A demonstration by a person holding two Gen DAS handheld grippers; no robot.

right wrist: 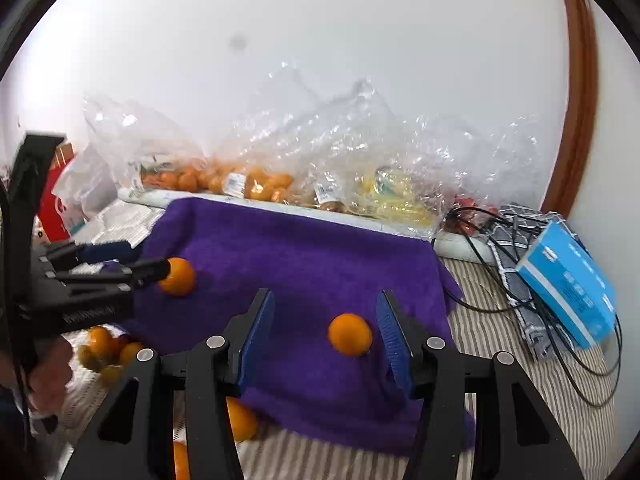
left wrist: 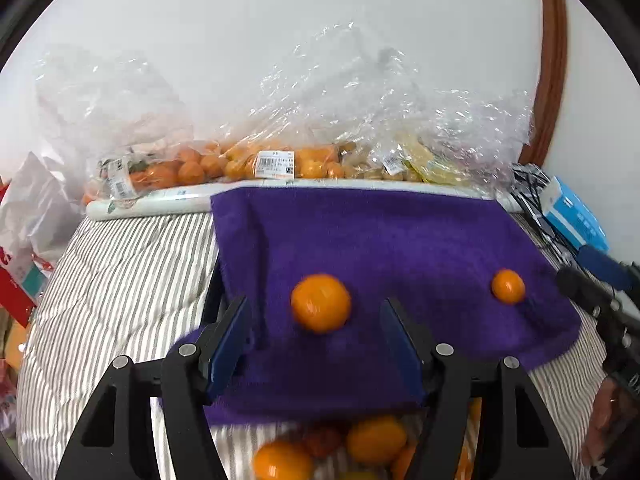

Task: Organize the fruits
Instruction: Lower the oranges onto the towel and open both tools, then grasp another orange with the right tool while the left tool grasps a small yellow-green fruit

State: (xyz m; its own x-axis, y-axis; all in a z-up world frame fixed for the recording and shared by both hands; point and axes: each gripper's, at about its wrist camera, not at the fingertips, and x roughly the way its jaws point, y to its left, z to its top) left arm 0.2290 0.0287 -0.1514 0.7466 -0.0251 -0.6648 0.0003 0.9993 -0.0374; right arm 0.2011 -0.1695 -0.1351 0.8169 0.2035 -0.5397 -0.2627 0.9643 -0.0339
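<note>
A fuzzy purple towel [left wrist: 380, 240] lies spread over a grey-and-white striped bed cover [left wrist: 128, 264]; two round orange mandarins sit on it, well apart. The larger mandarin [left wrist: 321, 302] lies on the towel ahead of the left gripper [left wrist: 316, 340], whose blue-padded fingers [left wrist: 228, 344] stand released on either side, neither pad touching the fruit; in the right wrist view that same gripper reaches in from the left edge, with a hand visible beneath it. The smaller mandarin [right wrist: 350, 334] rests on the towel between the fingers of the right gripper [right wrist: 325, 344], nearer its right pad; whether that pad touches it I cannot tell, and the left pad is clearly apart, so the fingers look released. A loose heap of orange fruit [left wrist: 360, 444] lies on the striped cover just below the towel's near edge, partly behind the left gripper's black frame. Against the white wall, crinkled clear plastic bags [right wrist: 304, 152] hold more small oranges [left wrist: 192, 170] and yellowish fruit, with price labels showing. To the right lie a blue cardboard box [right wrist: 568, 284], a grey patterned cloth and black cables [right wrist: 560, 368]; a red and white bag stands at the far left.
</note>
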